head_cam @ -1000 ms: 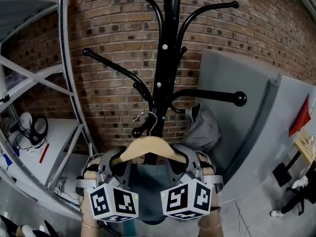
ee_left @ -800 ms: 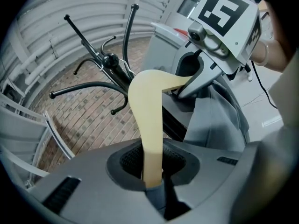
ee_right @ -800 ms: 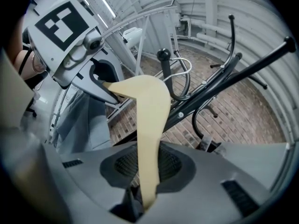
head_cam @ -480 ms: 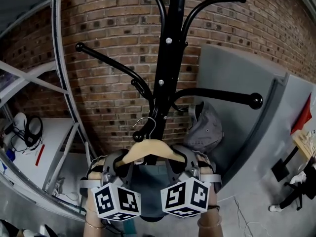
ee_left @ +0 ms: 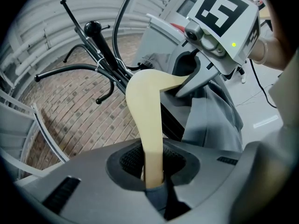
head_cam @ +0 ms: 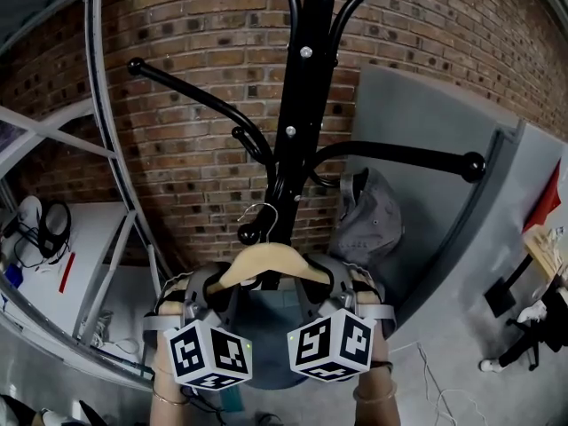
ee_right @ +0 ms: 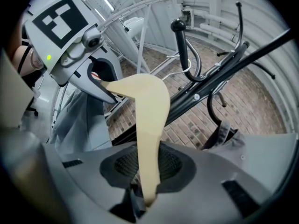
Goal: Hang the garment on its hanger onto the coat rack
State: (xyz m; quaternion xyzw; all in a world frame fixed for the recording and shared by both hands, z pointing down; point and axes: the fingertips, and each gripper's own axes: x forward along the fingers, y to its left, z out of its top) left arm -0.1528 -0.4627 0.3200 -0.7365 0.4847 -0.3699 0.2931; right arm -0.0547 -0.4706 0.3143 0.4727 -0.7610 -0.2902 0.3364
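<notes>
The left gripper's [ee_left: 152, 174] jaws were closed partway on one end of the wooden hanger [ee_left: 145, 101], pads pressing the wood, with a fold of the garment [ee_left: 212, 118] caught just under it. The right gripper's [ee_right: 147, 174] jaws clamped the other end the same way. Held between them, the hanger sat level in front of the rack [head_cam: 293, 131], the grey-blue cloth hanging below. Its wire hook [head_cam: 264, 211] stood upright just beside the ball end of a low peg [head_cam: 246, 235]; whether it touched the peg could not be told.

The hanger looked stiff and light, but its smooth wood would likely slip or pivot in a loose grip. The garment was soft and would sway and drag downward. Holding both ends seemed the right place: it kept the hook free and steerable. The thin hook probably needed careful aim over the peg.
</notes>
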